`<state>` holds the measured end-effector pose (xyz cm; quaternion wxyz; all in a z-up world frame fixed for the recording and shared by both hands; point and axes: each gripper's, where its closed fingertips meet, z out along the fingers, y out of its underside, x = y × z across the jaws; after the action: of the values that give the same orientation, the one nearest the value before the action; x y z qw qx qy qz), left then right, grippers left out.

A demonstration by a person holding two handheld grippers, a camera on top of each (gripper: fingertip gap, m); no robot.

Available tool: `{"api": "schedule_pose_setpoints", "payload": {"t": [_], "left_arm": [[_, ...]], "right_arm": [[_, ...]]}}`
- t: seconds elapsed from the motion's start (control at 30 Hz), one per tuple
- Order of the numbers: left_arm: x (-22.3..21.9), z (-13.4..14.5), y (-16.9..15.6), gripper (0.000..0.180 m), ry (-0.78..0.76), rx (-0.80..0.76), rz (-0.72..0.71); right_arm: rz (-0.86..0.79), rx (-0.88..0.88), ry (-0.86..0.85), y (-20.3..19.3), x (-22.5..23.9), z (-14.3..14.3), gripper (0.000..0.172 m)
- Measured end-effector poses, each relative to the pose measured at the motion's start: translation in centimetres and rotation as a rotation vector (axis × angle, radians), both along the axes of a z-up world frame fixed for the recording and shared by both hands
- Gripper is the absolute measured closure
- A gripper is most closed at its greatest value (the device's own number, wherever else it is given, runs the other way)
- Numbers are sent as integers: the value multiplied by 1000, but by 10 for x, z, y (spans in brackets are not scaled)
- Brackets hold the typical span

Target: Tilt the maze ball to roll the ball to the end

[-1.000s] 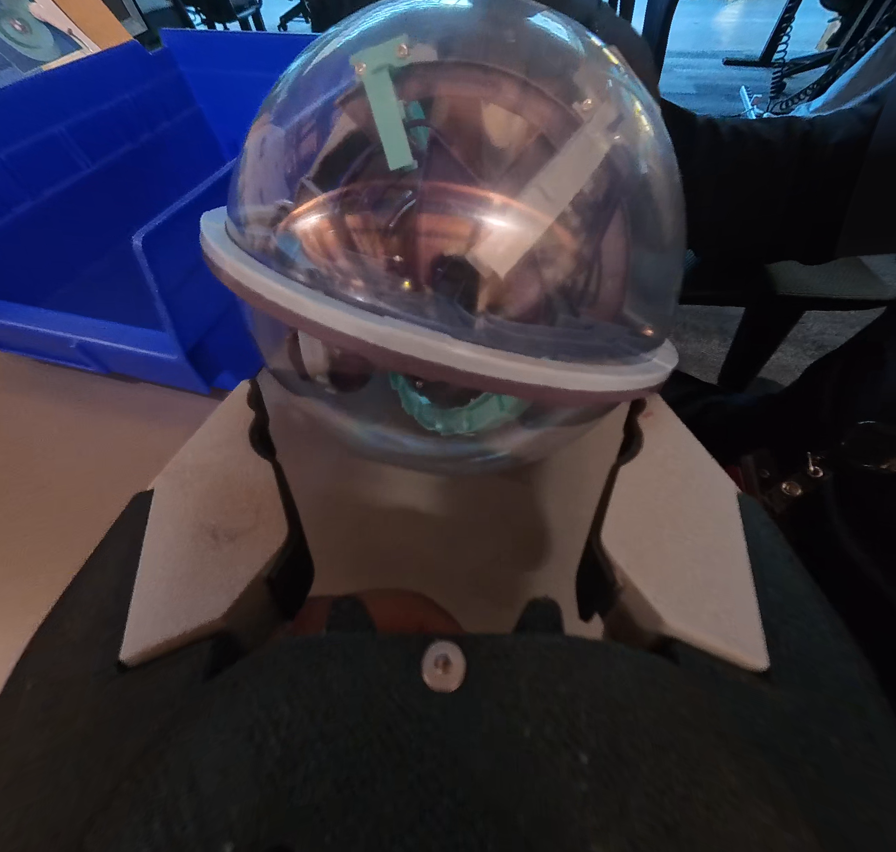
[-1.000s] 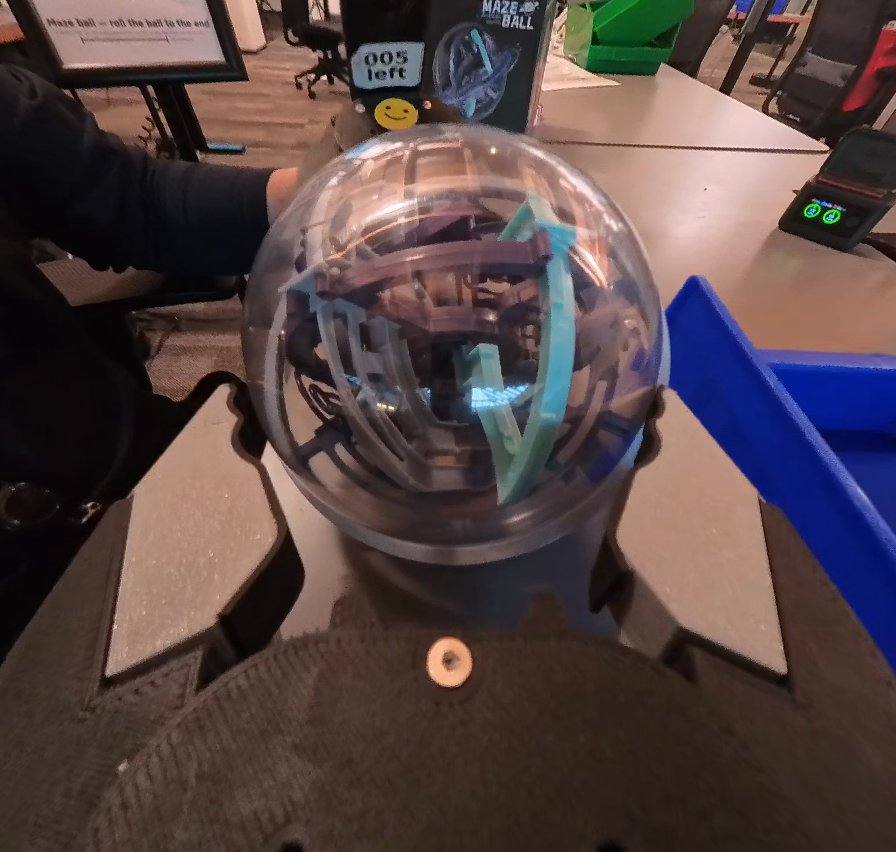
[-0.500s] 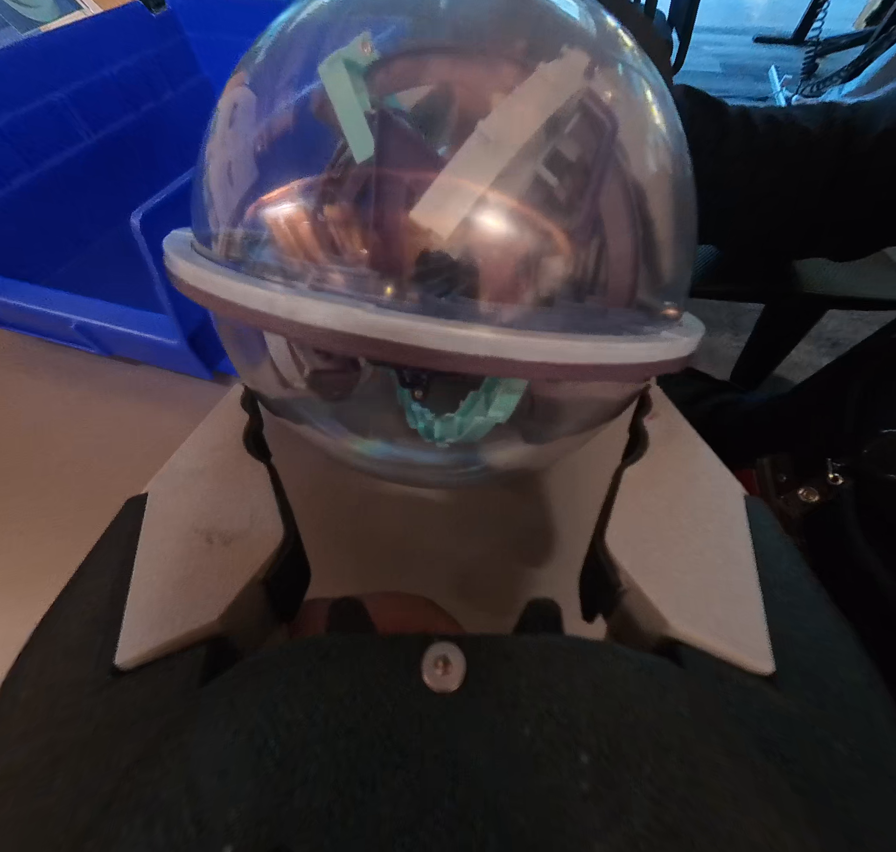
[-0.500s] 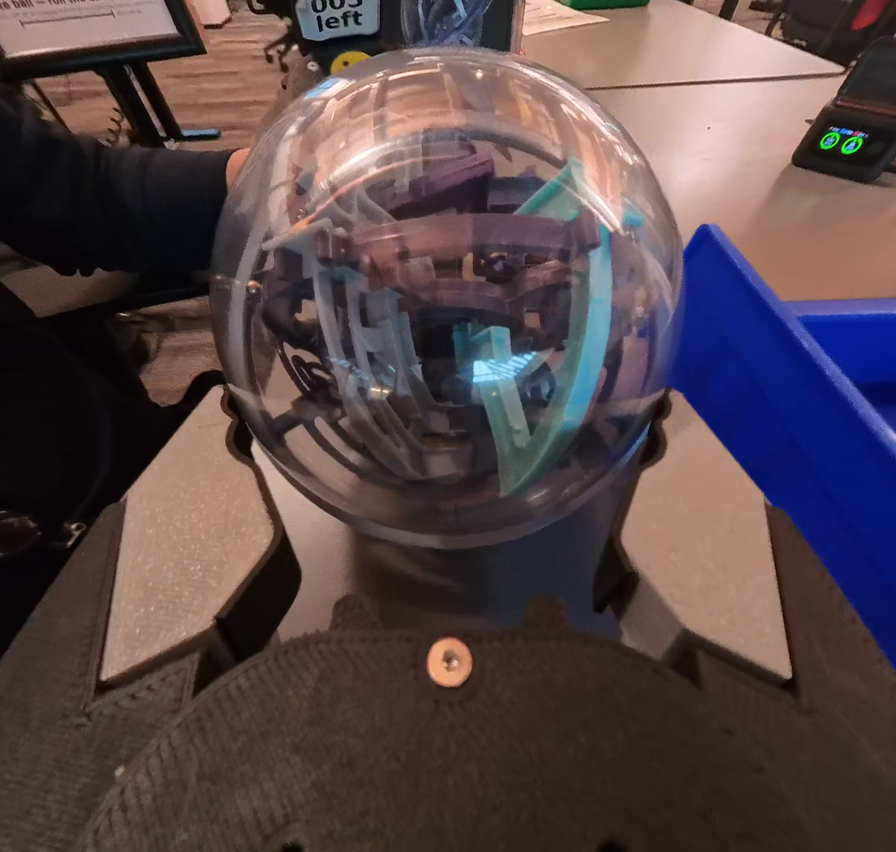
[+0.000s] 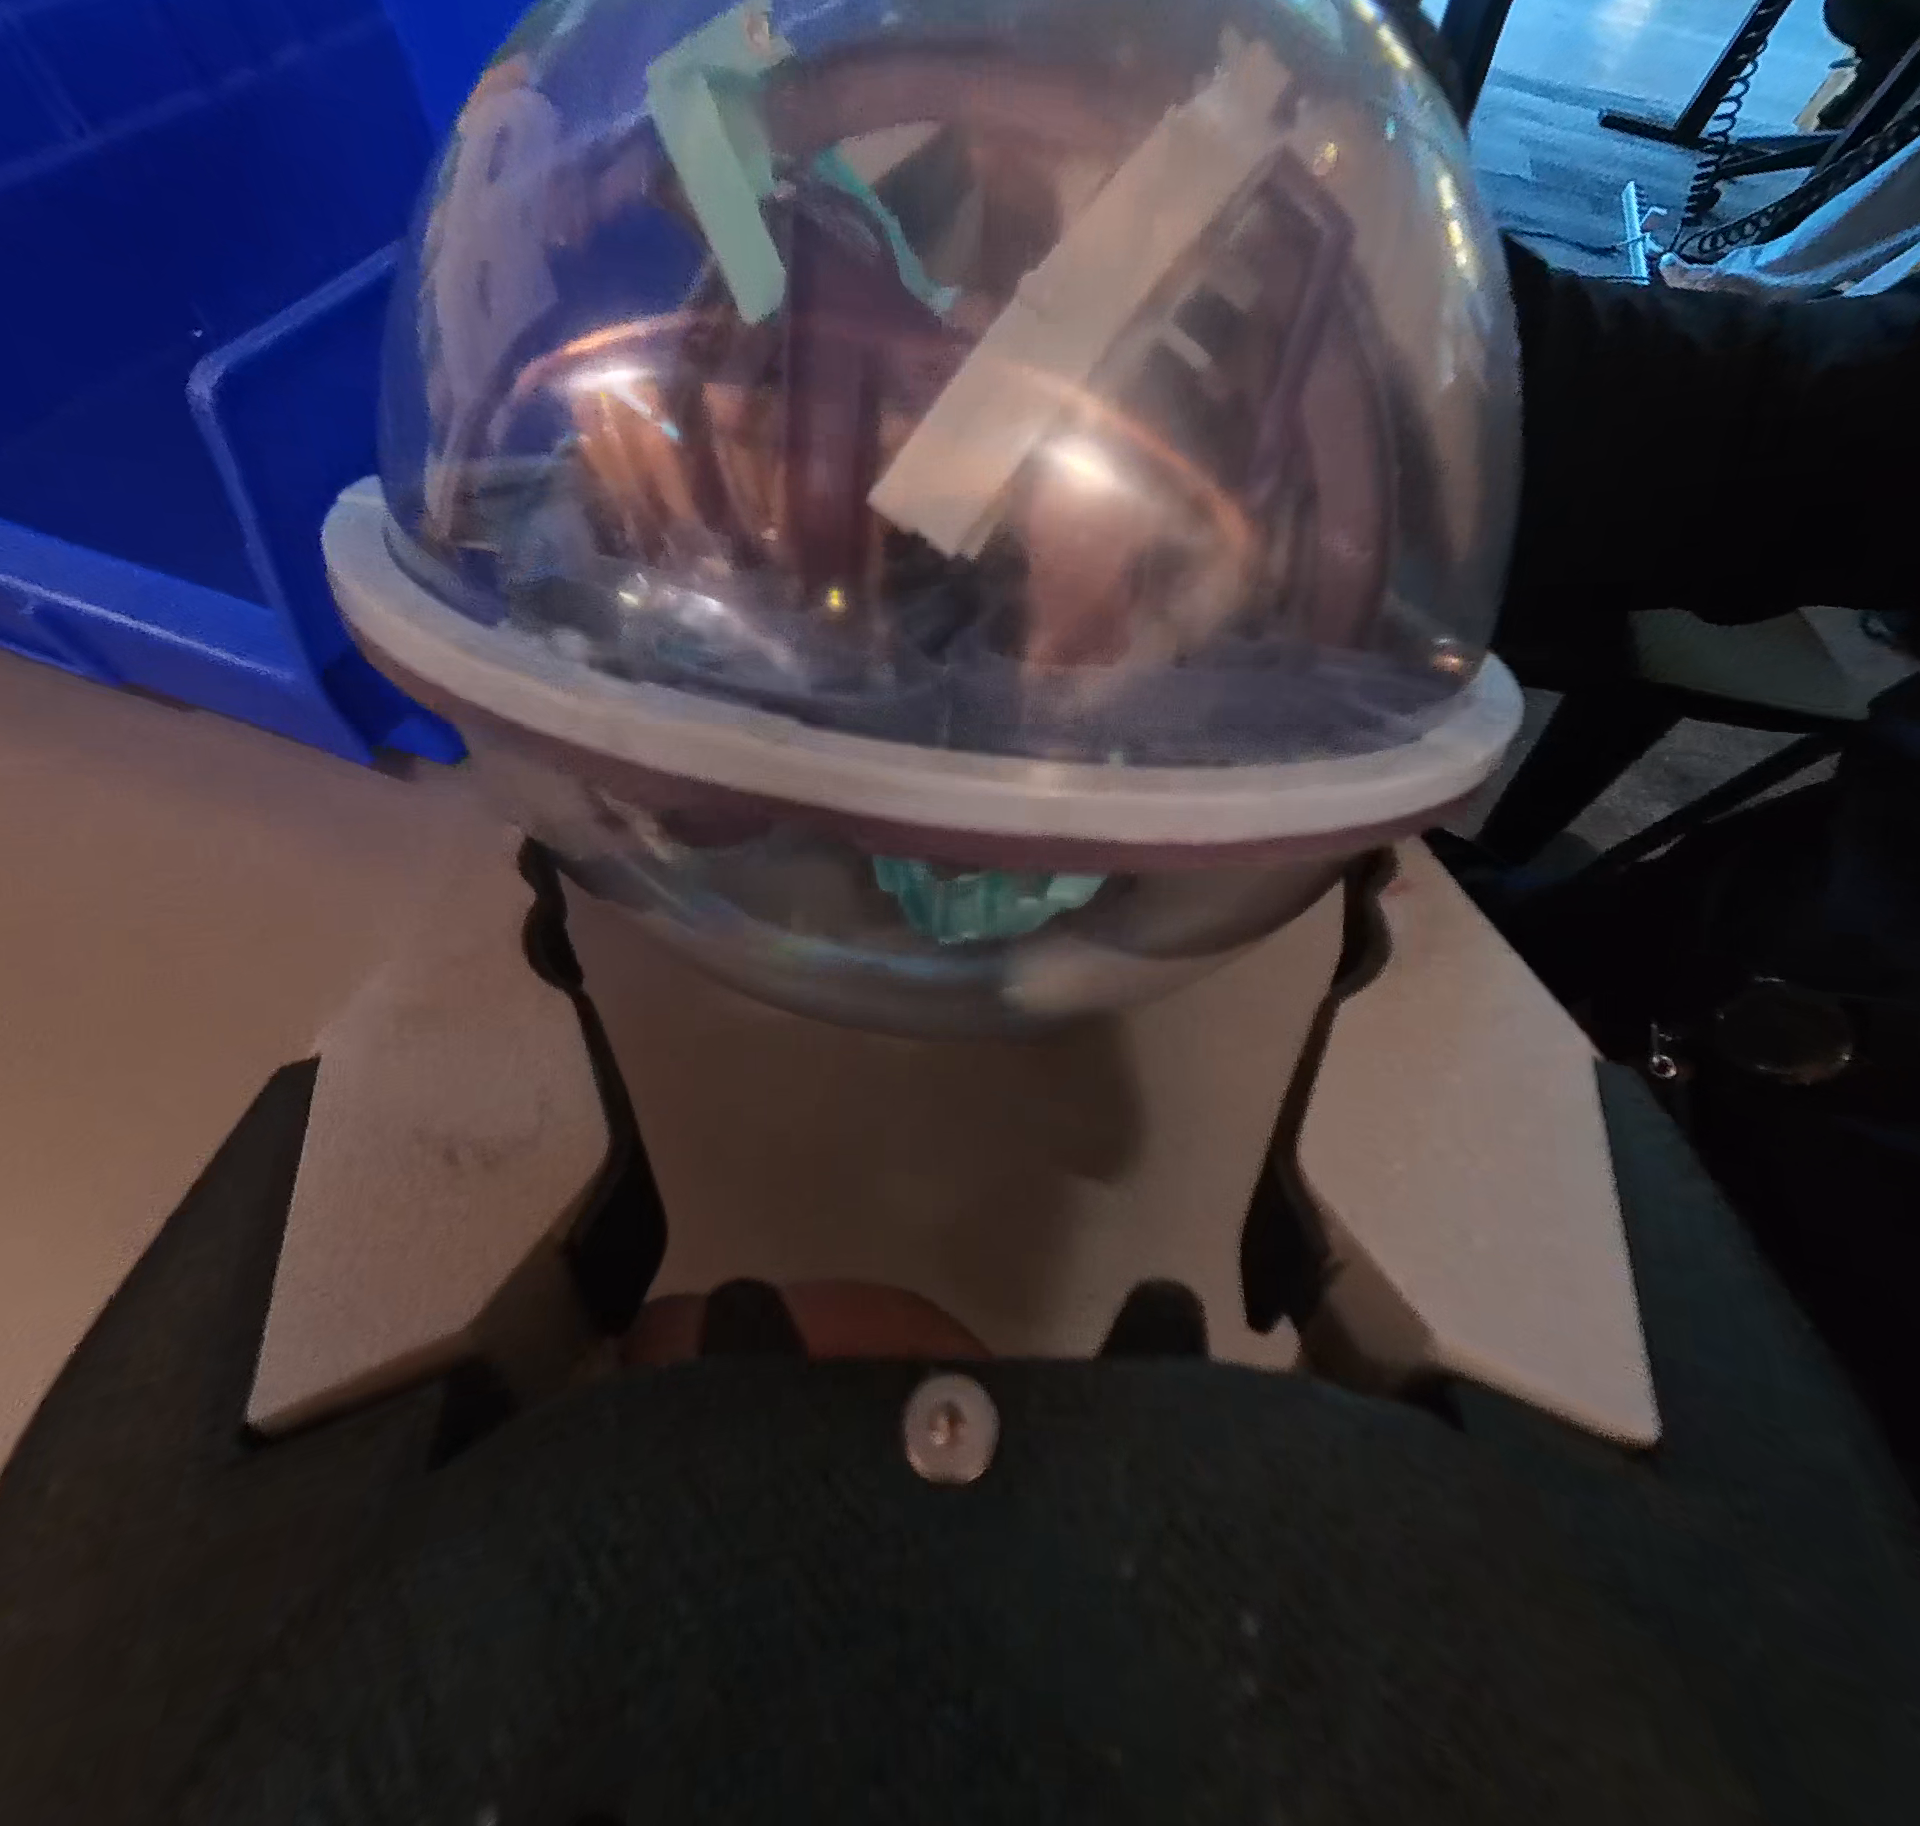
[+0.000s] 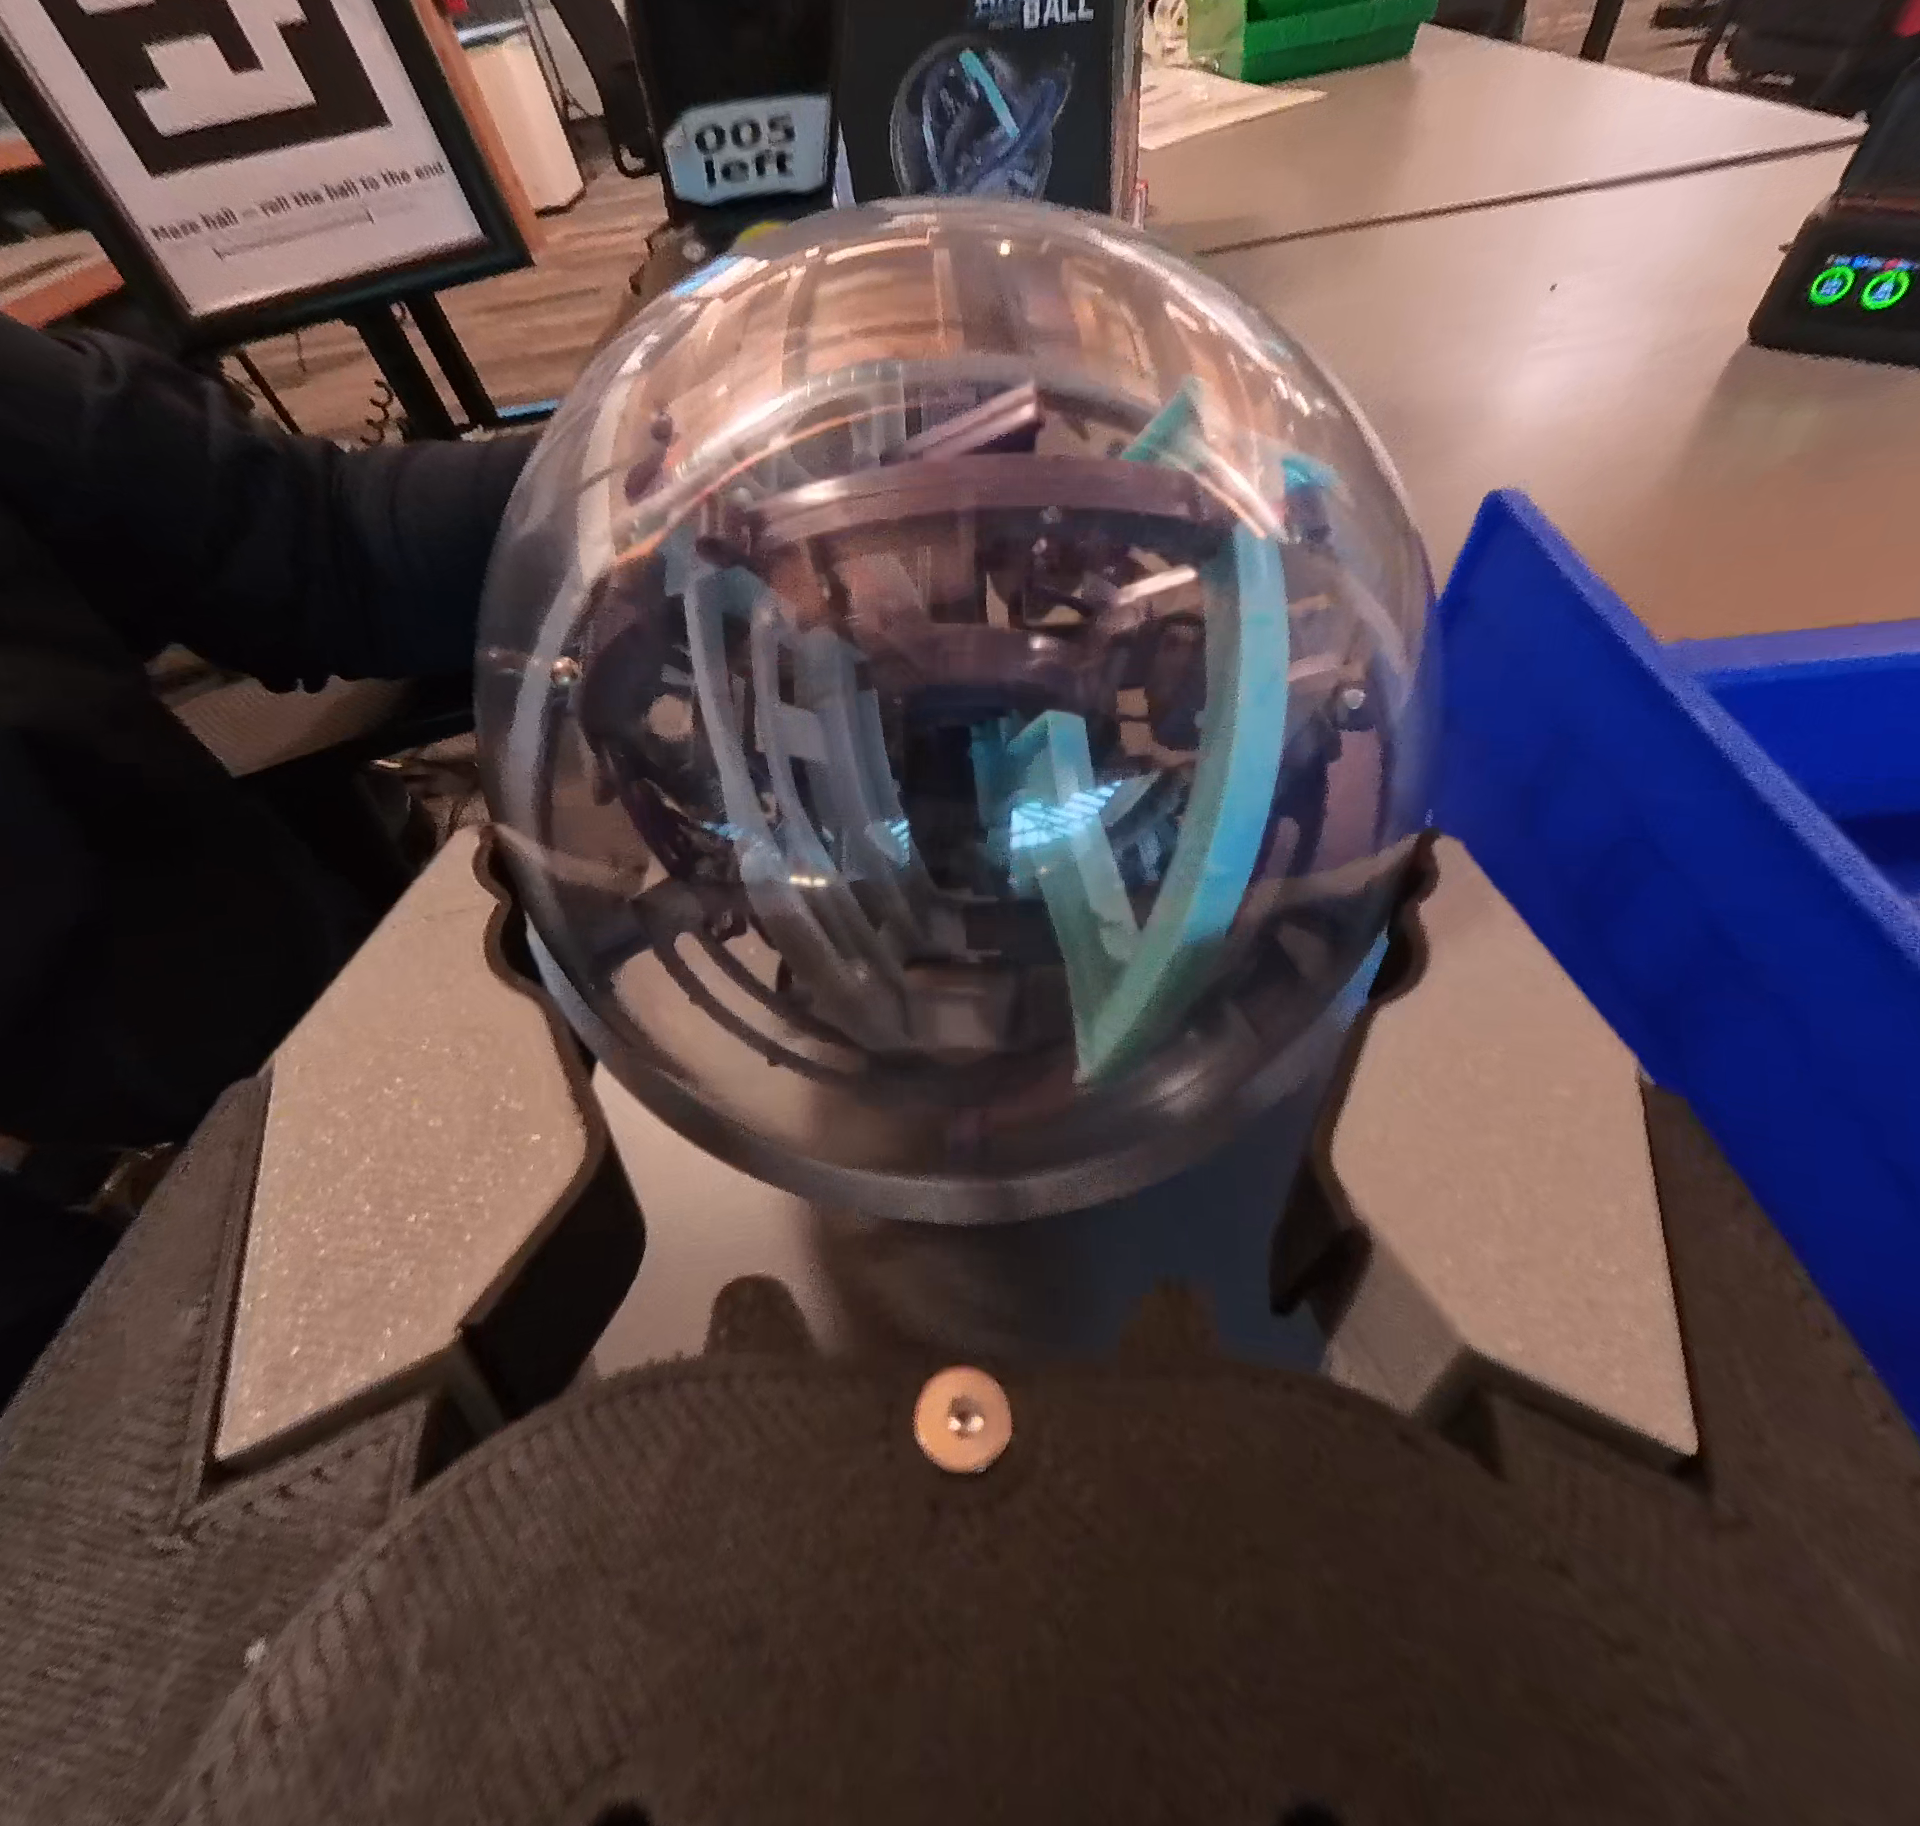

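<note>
The maze ball (image 5: 935,374) is a clear sphere with purple, teal and white tracks inside and a white ring around its middle. Both grippers hold it above the table. My left gripper (image 5: 951,924) is shut on its lower half, fingertips (image 5: 540,903) against the shell below the ring. My right gripper (image 6: 956,903) is shut on the maze ball (image 6: 951,696) from the opposite side, fingertips (image 6: 499,893) against its flanks. The left gripper's black body (image 6: 748,145) shows behind the ball. I cannot pick out the small rolling ball inside.
A blue bin (image 5: 156,322) stands on the table (image 5: 208,893), close to the ball; it also shows in the right wrist view (image 6: 1714,841). A dark sleeve (image 6: 208,529), a framed sign (image 6: 239,114), the ball's box (image 6: 987,83), a green bin (image 6: 1320,0) and a device with green lights (image 6: 1860,280) lie beyond.
The ball has tilted and shifted with both grippers; the tracks inside have turned a little. Both grips have stayed on the ball.
</note>
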<state>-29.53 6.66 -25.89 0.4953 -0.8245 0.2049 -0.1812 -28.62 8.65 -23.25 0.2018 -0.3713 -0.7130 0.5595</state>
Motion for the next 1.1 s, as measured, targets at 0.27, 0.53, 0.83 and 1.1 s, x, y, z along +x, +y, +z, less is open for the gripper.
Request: {"api": "schedule_pose_setpoints", "payload": {"t": [0.27, 0.53, 0.83, 1.1], "left_arm": [[2, -6, -1, 36, -27, -42, -1], [3, -3, -5, 35, -35, -97, 12], [8, -1, -9, 35, -47, -153, 31], [10, -7, -10, 35, -82, -196, 28]], "right_arm": [[-2, -31, -22, 0, 0, 0, 15], [14, -72, -54, -2, 2, -1, 15], [29, -125, -42, -5, 4, 6, 15], [25, -155, -64, -4, 2, 5, 15]]}}
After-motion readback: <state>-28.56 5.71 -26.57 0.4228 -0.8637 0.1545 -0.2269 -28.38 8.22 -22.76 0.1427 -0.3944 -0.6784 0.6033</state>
